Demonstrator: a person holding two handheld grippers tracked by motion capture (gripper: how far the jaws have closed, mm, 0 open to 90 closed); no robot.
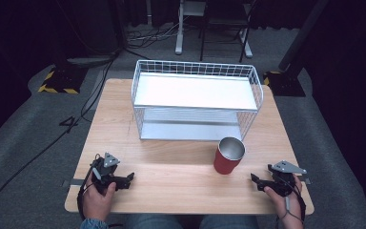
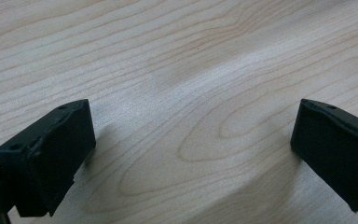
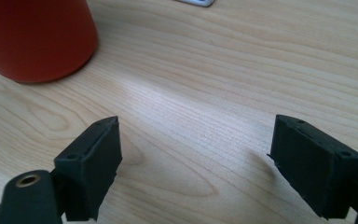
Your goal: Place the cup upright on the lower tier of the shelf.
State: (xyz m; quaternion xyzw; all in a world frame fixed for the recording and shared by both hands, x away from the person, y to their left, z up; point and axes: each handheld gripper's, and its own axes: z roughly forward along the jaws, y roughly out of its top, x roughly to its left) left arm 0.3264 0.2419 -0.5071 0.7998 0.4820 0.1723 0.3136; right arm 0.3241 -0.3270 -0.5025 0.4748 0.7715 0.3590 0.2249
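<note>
Hand-held grippers (image 1: 129,177) (image 1: 254,178) agape; red cup (image 1: 228,156) upright, mouth skyward.

Red cup (image 1: 228,160), white wire rack (image 1: 196,90), pale woodgrain table (image 1: 171,167)

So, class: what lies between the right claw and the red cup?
Nothing: bare wooden table separates the right claw from the red cup, seen in the high view.

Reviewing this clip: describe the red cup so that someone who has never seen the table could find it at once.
Start at the wooden table and find the white wire rack standing at its far side. Just in front of the rack's right front corner stands the red cup, upright, nearer the right gripper than the left gripper. It is the table's one red thing, a round open-topped cup with a shiny metal inside.
</note>
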